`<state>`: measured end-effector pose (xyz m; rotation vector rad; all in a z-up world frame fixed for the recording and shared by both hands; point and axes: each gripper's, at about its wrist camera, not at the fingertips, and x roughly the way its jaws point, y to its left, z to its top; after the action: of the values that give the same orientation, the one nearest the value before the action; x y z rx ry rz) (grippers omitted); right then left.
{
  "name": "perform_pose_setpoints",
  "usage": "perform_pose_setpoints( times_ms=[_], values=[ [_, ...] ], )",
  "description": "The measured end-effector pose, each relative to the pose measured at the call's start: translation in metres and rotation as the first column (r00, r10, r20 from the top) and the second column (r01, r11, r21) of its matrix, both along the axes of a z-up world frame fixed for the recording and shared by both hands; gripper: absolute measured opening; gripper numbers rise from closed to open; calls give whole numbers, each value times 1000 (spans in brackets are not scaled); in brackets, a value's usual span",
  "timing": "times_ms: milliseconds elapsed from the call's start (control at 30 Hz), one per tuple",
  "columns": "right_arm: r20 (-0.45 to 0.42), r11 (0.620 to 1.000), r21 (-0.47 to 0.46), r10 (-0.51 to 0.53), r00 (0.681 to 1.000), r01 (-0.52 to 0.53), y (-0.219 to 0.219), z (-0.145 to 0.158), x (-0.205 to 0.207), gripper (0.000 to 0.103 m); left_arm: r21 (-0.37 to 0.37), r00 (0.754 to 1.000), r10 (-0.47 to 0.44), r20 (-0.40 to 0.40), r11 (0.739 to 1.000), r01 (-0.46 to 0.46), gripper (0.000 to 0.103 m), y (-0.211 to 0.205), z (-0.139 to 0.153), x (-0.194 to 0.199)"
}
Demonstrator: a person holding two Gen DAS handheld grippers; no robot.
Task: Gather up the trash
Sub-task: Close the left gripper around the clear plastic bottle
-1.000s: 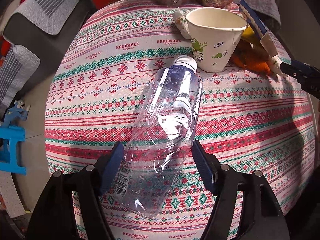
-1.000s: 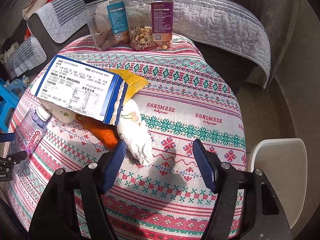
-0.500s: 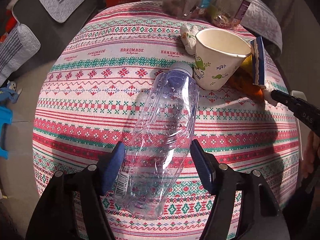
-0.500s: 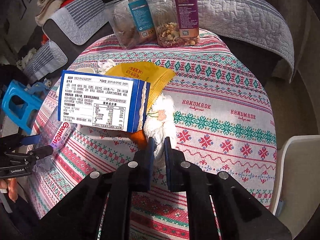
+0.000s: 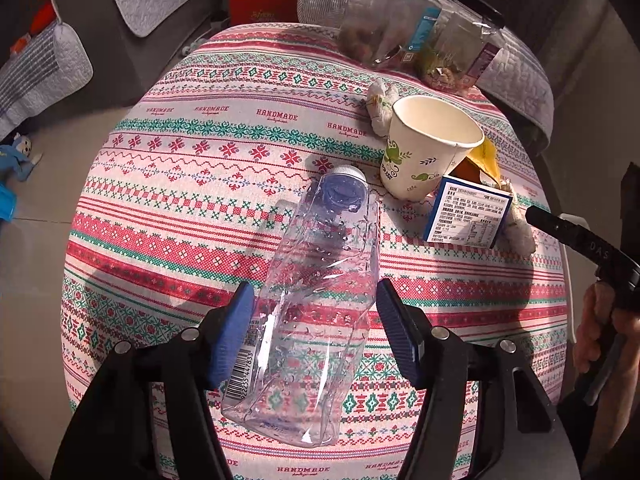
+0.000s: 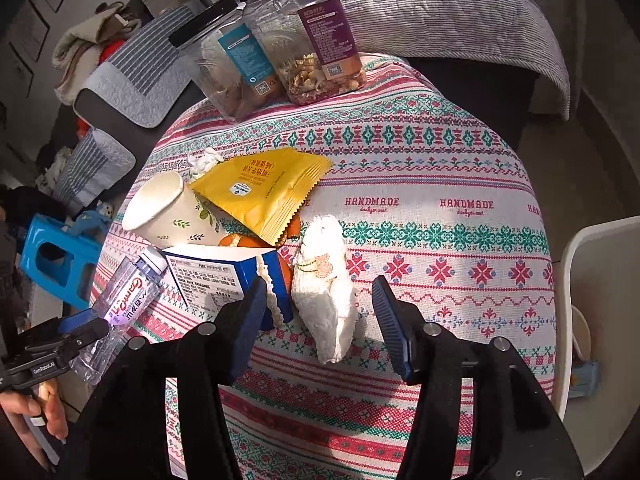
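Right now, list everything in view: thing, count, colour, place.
plastic bottle: 1, clear, white cap, lying between the left gripper's closing jaws.
paper cup: 1, white with green print, beyond the bottle cap.
carton: 1, blue and white, beside the cup.
wrapper: 1, yellow, behind the carton.
orange peel: orange, under the wrapper.
crumpled tissue: 1, white, between the right gripper's opening jaws.
small tissue wad: 1, white, behind the cup.
snack jars: 2, clear, black lids, far edge.
tablecloth: patterned red, green, white.
left gripper: black, blue pads.
right gripper: same.
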<state>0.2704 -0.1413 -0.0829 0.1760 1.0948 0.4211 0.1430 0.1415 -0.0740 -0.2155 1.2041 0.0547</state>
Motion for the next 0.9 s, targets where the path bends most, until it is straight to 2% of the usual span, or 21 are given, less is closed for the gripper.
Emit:
perform_pose_setpoints(
  times_ms=[67,100,133,200,300,467,533,667,800,833,900],
  values=[
    [-16,1000,-22,3,1000,-3,4,-7,1,47,-1,999,-24,-34,1000,24,61,-6,-10,1],
    [-22,998,-59,5,1000,-6,7,-12,1,37,-8,998,-38,-58,999,38,61,-10,-16,2],
    [-33,997,-80,15,999,-17,10,-17,0,33,-16,996,-48,-78,999,47,62,-13,-21,2],
    [-29,997,-79,20,999,-22,13,-18,-2,29,-15,997,-30,-73,999,29,63,-13,-22,4],
    [-4,997,-76,26,1000,-27,15,-6,-8,28,-60,996,-31,-80,998,26,64,-13,-22,7],
    [-5,998,-54,20,1000,-20,9,4,-16,28,-55,997,-29,-77,998,25,65,-17,-23,11],
    [-6,999,-46,15,1000,-15,7,6,-20,28,-58,996,-29,-85,998,24,69,-17,-24,15],
    [11,999,-44,17,1000,-16,5,13,-26,28,-62,998,0,-66,998,-4,72,-14,-22,21],
    [18,999,-36,12,1000,-11,1,16,-31,28,-54,999,-5,-52,999,2,71,-13,-24,29],
    [18,999,-37,9,1000,-8,0,16,-32,28,-42,998,-13,-57,999,11,65,-16,-27,30],
    [18,999,-36,2,1000,-2,-2,17,-34,28,-18,998,-22,-51,1000,21,64,-21,-28,33]
  ],
)
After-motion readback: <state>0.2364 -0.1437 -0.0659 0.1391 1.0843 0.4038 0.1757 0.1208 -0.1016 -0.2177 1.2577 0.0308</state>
